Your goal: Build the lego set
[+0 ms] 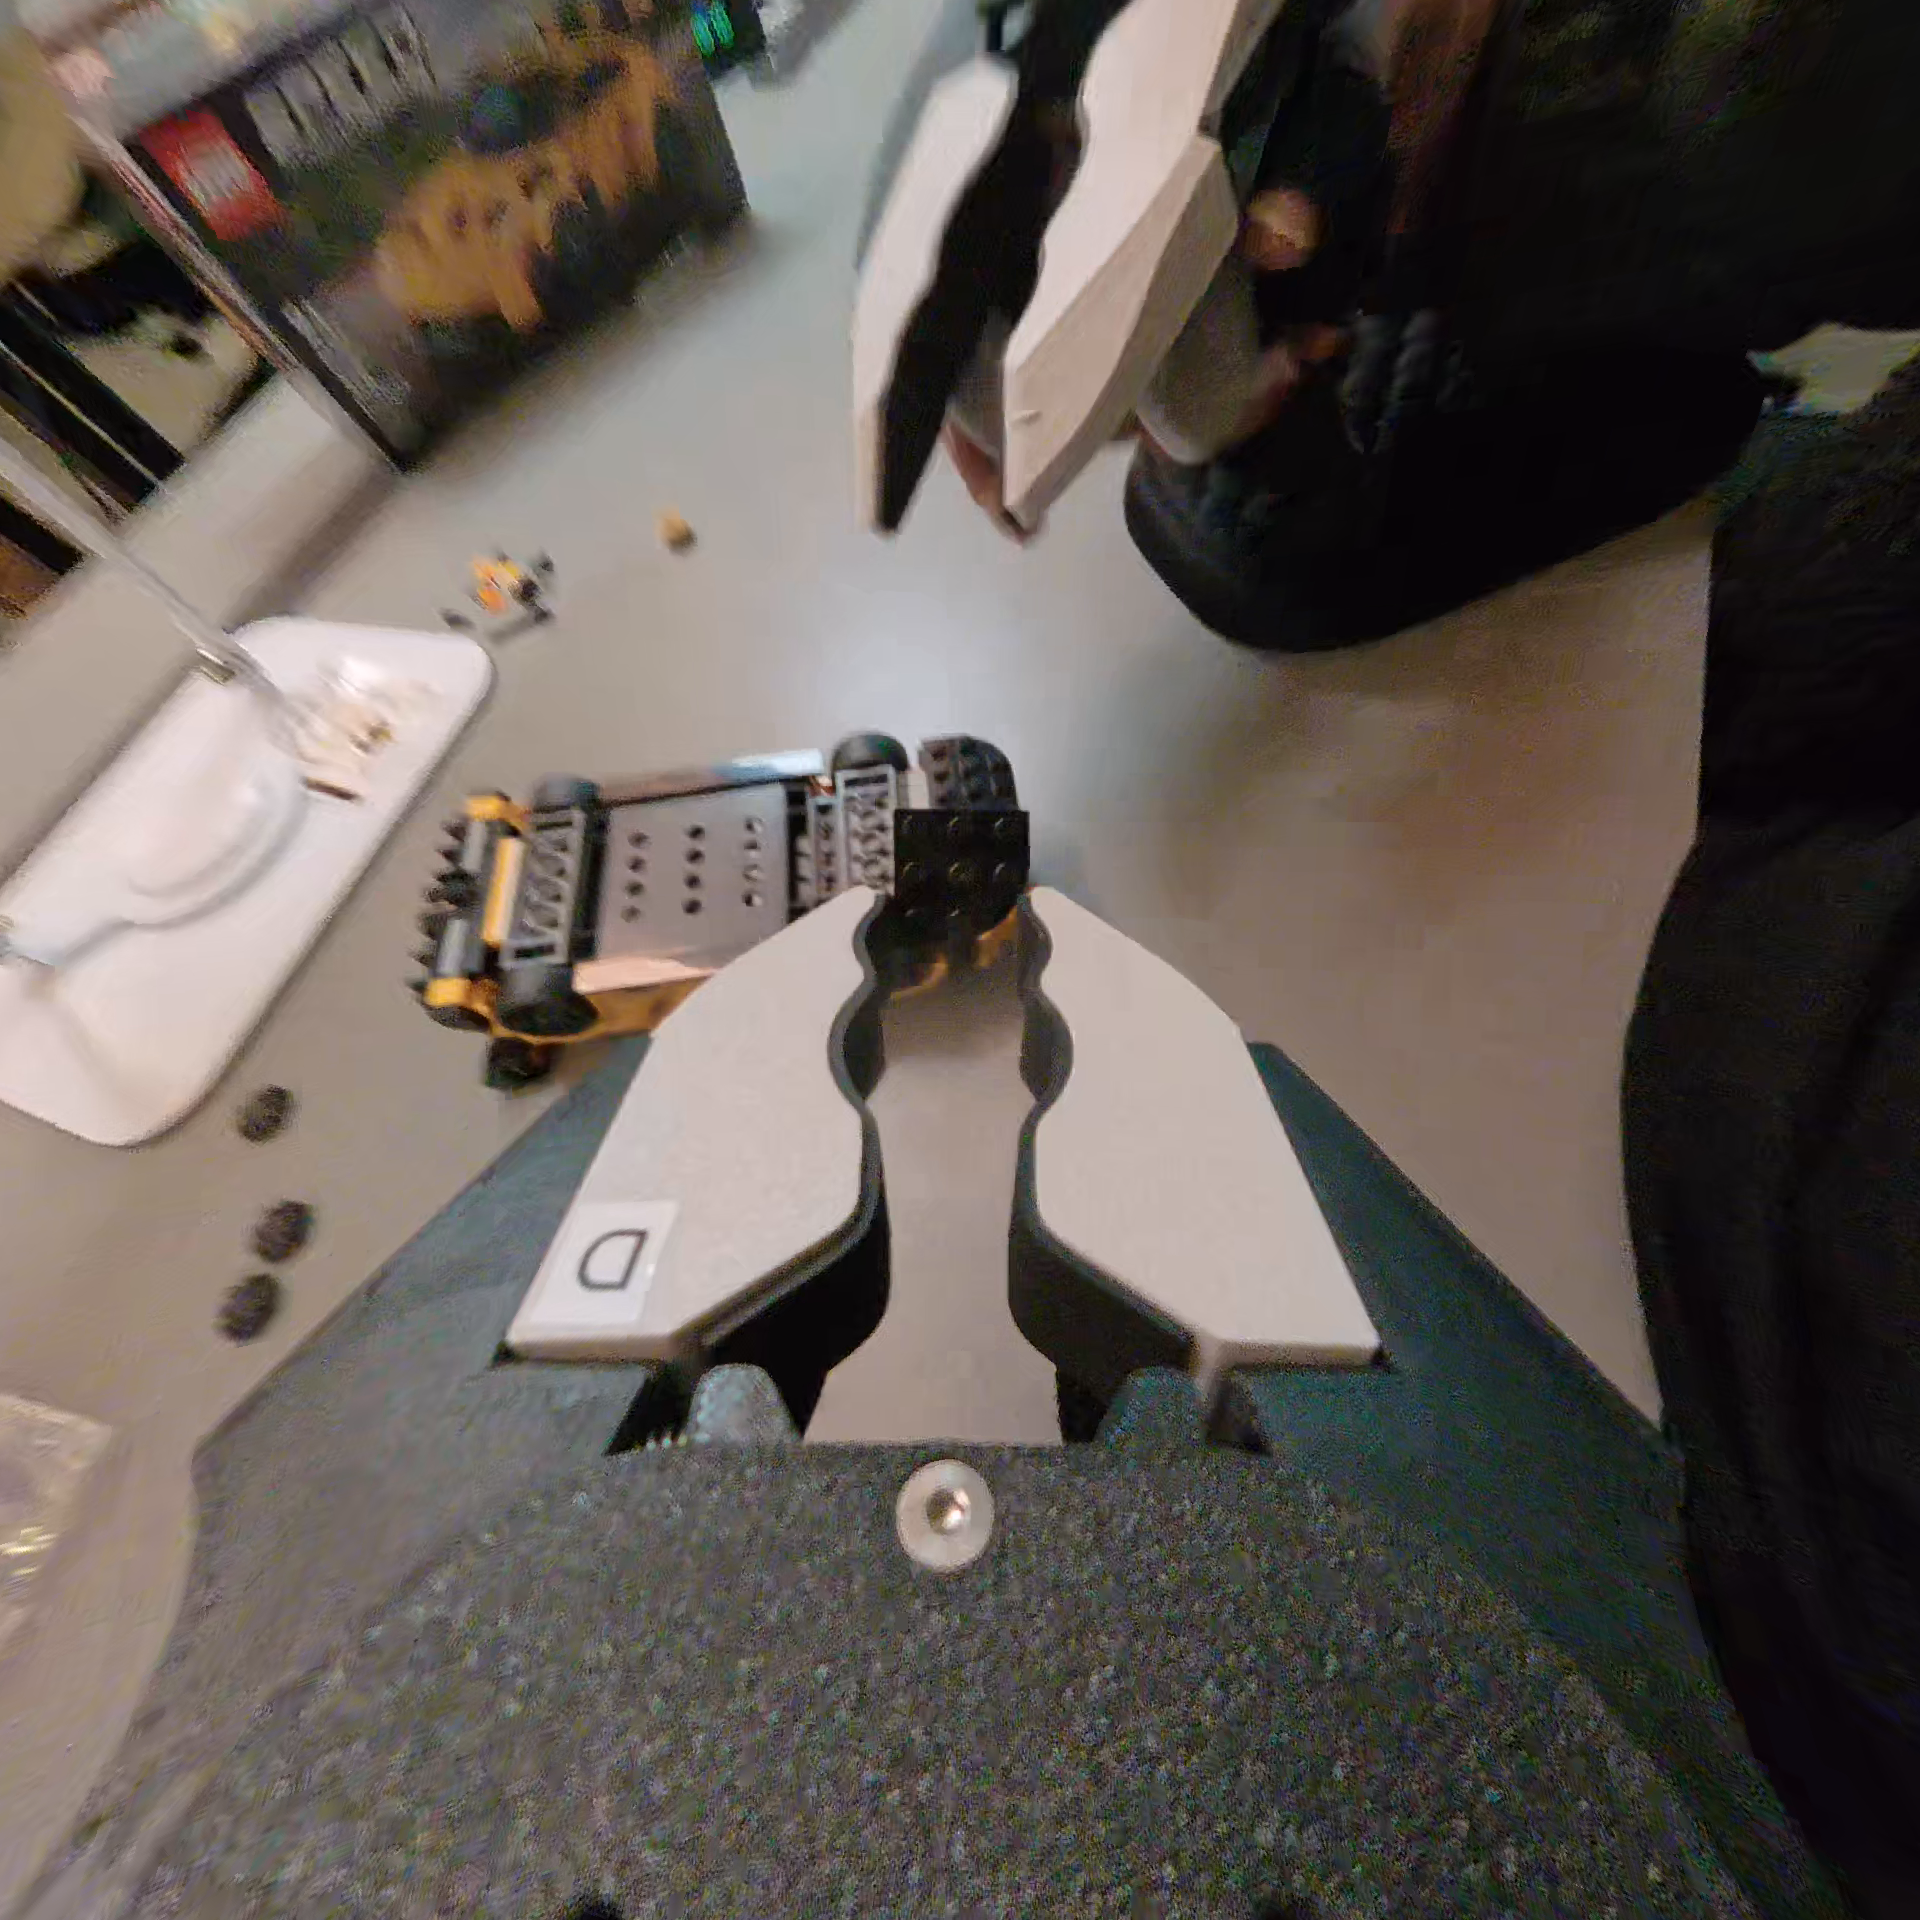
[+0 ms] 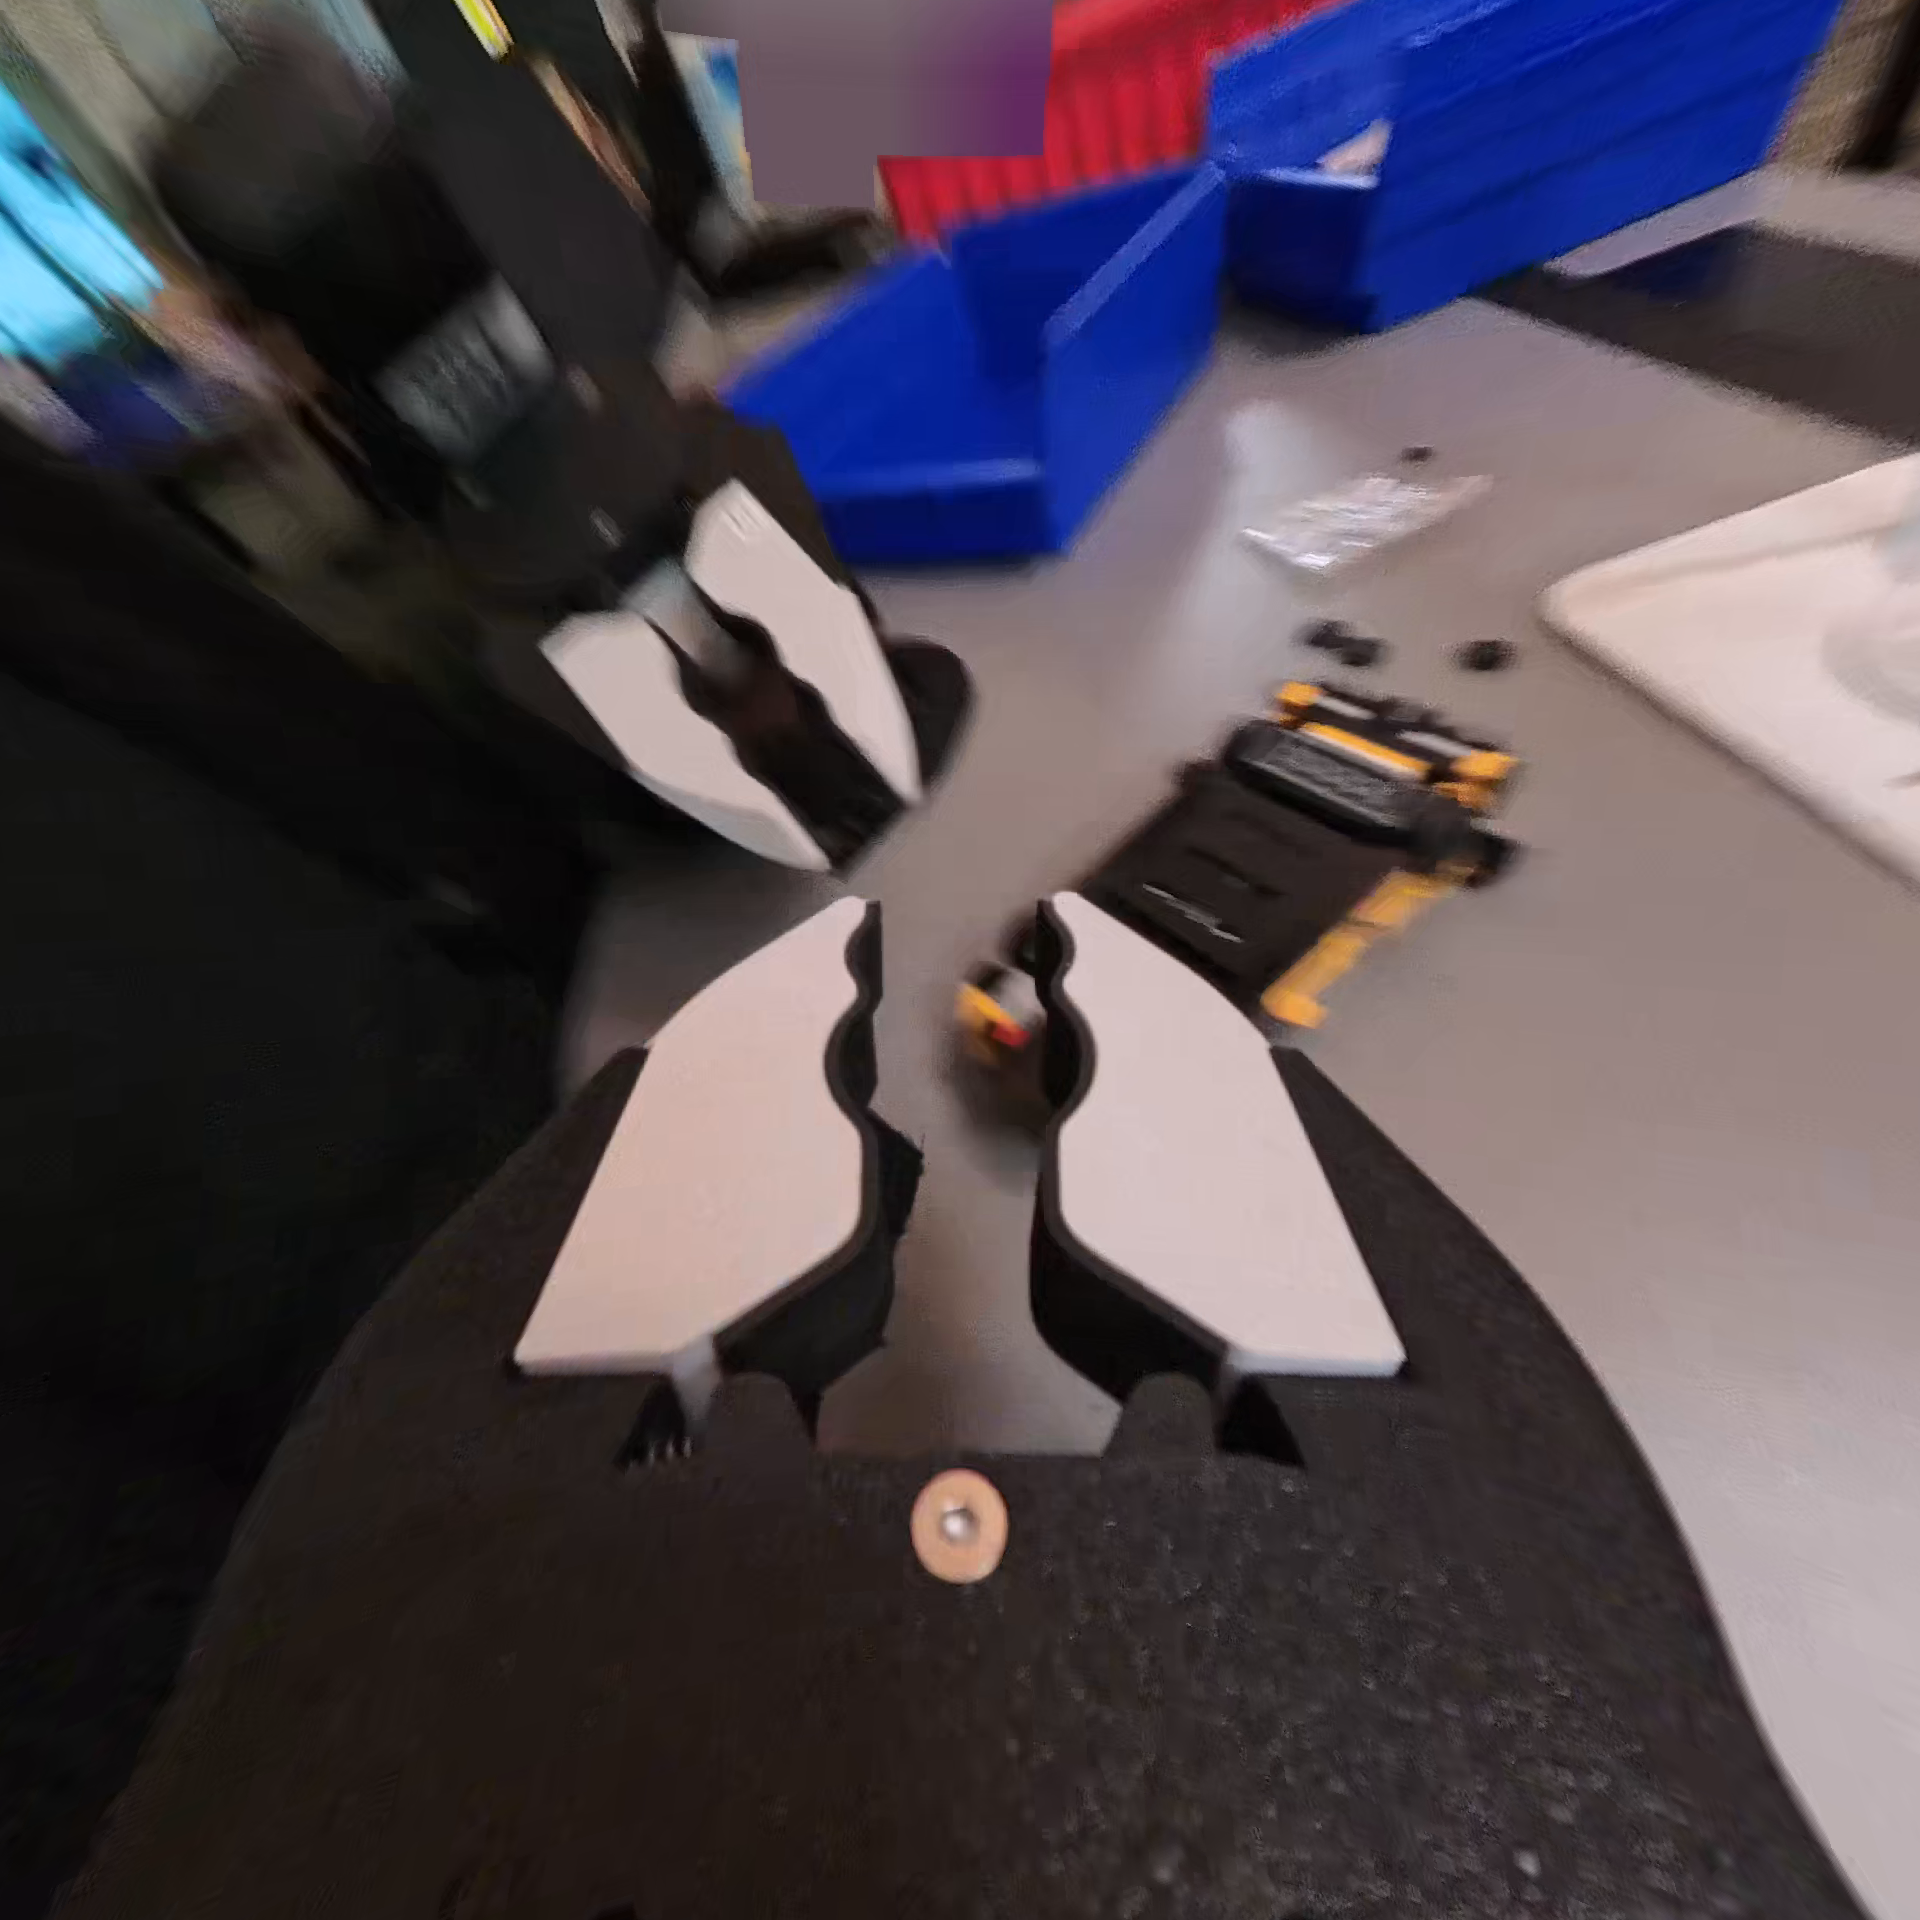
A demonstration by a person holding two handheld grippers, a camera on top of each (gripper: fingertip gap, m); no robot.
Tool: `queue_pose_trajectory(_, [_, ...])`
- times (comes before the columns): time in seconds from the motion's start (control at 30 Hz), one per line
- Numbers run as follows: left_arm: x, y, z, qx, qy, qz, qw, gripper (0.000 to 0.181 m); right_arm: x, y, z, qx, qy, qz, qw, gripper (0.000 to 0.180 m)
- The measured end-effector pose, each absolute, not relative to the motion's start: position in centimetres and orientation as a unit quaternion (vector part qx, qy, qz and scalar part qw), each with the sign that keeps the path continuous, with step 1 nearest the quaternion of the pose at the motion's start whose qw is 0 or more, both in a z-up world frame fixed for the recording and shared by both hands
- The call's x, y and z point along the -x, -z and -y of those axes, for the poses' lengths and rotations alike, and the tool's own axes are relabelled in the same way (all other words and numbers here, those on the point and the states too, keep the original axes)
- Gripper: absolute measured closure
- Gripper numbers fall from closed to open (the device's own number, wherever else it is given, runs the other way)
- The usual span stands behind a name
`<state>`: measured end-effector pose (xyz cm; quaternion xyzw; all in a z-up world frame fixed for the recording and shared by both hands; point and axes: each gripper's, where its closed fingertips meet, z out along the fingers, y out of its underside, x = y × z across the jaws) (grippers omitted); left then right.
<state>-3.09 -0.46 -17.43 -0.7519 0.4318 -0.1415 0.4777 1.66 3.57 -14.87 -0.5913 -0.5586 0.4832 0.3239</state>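
The Lego car, yellow, black and grey, lies upside down on the grey table, its holed underside facing up. My left gripper is open, and the car's black end plate shows between its tips. In the right wrist view the left gripper hangs just left of the car, apart from it. My right gripper is open and empty, with the car's yellow end showing between its fingers. In the left wrist view the right gripper hovers above and beyond the car.
A white tray lies left of the car, with three black tyres in front of it. Small loose parts and the set's box lie farther back. Blue bins and a plastic bag sit behind. A person in black is at the right.
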Motion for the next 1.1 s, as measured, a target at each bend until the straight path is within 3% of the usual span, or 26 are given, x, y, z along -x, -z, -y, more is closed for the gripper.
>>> queue_pose_trajectory(0.07, [2.8,18.6,0.3,0.77,0.161,-0.426,0.447,0.159,-2.8,16.9,-5.6,0.578,-0.379,0.625,0.363,0.157])
queue_pose_trajectory(0.2, [2.4,20.7,-0.5,0.793,0.153,-0.429,0.404,0.159,-3.5,20.7,-7.5,0.544,-0.292,0.706,0.347,0.162])
queue_pose_trajectory(0.57, [1.5,21.8,-1.3,0.829,0.178,-0.409,0.338,0.159,-0.6,21.7,-7.4,0.49,-0.382,0.738,0.263,0.163])
queue_pose_trajectory(1.1, [1.2,22.8,-1.2,0.854,0.137,-0.406,0.294,0.159,-0.9,22.5,-6.9,0.486,-0.397,0.739,0.246,0.163])
